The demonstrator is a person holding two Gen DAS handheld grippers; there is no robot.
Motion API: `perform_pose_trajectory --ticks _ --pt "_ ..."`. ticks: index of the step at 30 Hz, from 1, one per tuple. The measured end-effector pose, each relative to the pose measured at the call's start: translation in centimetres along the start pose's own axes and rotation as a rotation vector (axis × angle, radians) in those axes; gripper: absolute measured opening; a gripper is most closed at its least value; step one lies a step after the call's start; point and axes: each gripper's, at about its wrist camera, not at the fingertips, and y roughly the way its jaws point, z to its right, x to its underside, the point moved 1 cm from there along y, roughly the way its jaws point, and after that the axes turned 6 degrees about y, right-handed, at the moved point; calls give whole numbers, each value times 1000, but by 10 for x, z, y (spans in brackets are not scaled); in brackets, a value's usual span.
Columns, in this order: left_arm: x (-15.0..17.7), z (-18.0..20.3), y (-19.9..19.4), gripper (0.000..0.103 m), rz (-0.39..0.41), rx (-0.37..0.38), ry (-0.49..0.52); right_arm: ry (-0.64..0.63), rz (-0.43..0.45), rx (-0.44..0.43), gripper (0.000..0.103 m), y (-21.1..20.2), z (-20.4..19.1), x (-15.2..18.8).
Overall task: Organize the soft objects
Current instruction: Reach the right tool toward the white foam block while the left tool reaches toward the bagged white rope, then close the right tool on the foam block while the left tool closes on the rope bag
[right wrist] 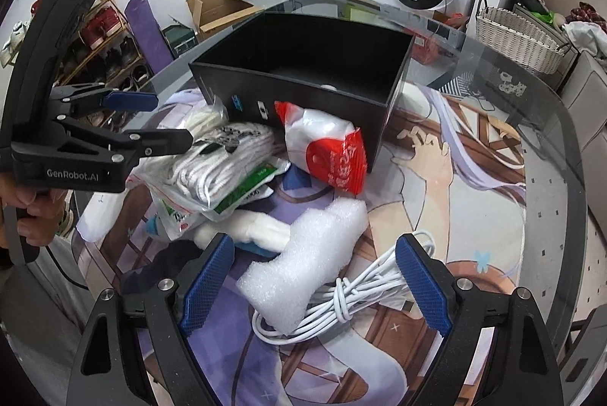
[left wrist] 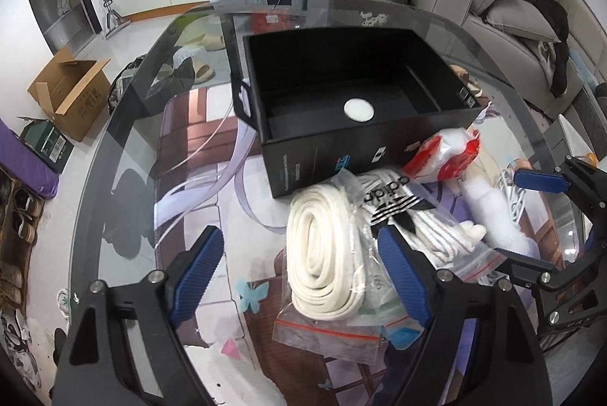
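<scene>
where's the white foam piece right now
In the right wrist view the white foam piece lies on the glass table between the open right tongs, resting on the coiled white cable, below the red-and-white packet.

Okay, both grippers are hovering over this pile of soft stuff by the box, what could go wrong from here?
The foam piece lies across the white cable bundle, so the right hand-held gripper, jaws open, might snag both. The left hand-held gripper straddles a rolled white strap in slippery plastic, which may slide. The two grippers are close and might collide.
</scene>
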Motion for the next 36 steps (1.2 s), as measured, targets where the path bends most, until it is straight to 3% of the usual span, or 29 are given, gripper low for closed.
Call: perform_pose_trajectory --ticks 13,16,17,20,22,23,25,26,30,36 --pt "9 -8 26 85 -111 -17 -32 -96 3 55 89 8 -13 5" --pt "13 -10 42 95 -174 -42 -31 -108 0 65 89 11 -13 4" --pt "14 -11 42 98 -163 -47 -36 -110 -1 66 89 11 -13 3" --pt "15 -16 45 98 -166 -63 -40 -114 -3 66 89 12 -14 3" --pt "16 -19 46 89 -168 -46 -55 -113 -5 60 89 12 -14 3" --pt "16 -19 45 76 -157 -38 -53 -109 -5 53 88 11 -13 3" --pt "17 -15 39 49 -121 -22 -18 -99 -7 25 70 9 -11 4" --pt "17 -12 35 46 -102 -16 1 -90 -41 5 55 12 -9 5" --pt "16 -13 30 38 -100 7 -5 -84 -53 -10 45 17 -8 8" --pt "19 -15 21 36 -89 37 -34 -85 24 0 25 -1 -8 0"
